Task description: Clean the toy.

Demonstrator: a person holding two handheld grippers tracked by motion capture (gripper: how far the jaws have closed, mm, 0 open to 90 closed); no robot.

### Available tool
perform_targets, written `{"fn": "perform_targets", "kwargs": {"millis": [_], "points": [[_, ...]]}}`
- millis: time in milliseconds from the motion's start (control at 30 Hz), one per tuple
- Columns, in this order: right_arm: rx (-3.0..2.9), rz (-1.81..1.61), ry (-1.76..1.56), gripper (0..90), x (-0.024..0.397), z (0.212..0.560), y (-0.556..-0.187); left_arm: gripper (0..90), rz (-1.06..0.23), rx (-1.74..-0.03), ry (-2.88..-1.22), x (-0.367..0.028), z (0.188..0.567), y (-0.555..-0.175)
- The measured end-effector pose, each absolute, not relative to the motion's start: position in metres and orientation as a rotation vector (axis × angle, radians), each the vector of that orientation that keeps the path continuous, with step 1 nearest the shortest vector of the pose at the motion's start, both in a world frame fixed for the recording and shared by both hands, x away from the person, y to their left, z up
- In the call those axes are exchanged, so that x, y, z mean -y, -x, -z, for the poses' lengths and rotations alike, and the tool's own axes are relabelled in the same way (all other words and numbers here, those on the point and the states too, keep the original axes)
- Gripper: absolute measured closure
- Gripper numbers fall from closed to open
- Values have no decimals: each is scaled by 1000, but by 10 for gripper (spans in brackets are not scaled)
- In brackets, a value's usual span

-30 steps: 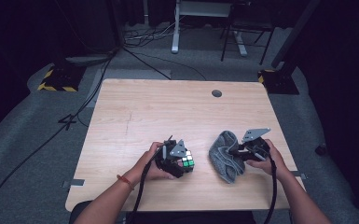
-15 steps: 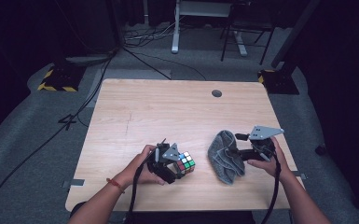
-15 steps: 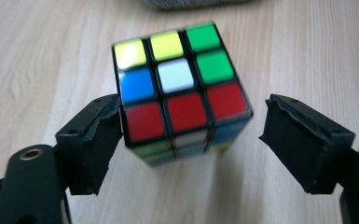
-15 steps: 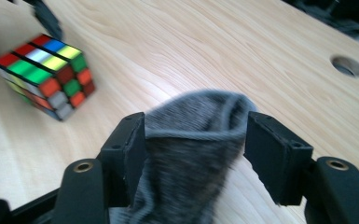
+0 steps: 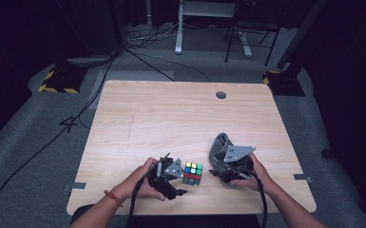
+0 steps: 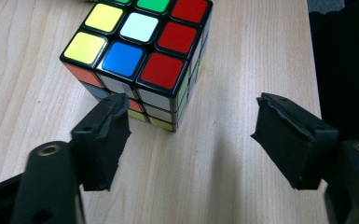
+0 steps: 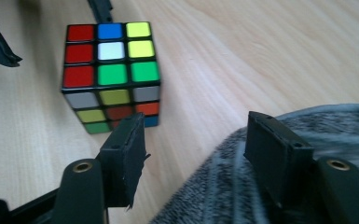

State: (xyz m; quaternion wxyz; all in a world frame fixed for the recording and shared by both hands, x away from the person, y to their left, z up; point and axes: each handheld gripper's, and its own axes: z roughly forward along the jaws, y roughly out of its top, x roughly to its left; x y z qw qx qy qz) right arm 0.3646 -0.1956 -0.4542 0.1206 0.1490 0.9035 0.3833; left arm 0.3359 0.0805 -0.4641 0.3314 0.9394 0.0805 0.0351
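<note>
A scrambled Rubik's cube [image 5: 192, 173] [image 6: 140, 51] [image 7: 112, 70] rests on the wooden table [image 5: 171, 118] near its front edge. My left gripper [image 5: 179, 184] [image 6: 193, 135] sits just left of the cube. It is open, and its jaws have just been closing with nothing between them. The cube stands ahead of its left pad [image 6: 105, 135]. My right gripper [image 5: 217, 172] [image 7: 200, 149] is open and points at the cube from the right. Its jaws have just been opening. A crumpled grey cloth [image 5: 220, 145] [image 7: 317, 135] lies under its right jaw, and neither pad presses on it.
A round cable hole [image 5: 221, 95] sits near the table's far edge. The front edge runs close behind both hands. On the floor beyond are cables [image 5: 157, 45], a white stand [image 5: 178, 45] and yellow-black striped bases [image 5: 57, 83].
The left gripper has drawn back off the cube, which stays on the table. The right gripper has left the cloth and swung left toward the cube.
</note>
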Motion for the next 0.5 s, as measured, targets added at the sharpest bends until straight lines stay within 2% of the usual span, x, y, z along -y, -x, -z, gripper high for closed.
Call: {"fn": "perform_targets", "kwargs": {"millis": [67,133,267,500], "points": [[-2649,-1117,-425,377,192,458,-363,223,-123,-239,-2428,-83,463,-339],[-2660,-1100,-404,373,188,461,-363,162,-125,-283,-2390,-86,461,-345],[-2686,-1080,-394,360,180,467,-364,158,-90,-288,-2369,-84,459,-359],[-2721,-1026,-363,338,171,479,-364,161,-51,-174,-2416,-60,463,-369]]}}
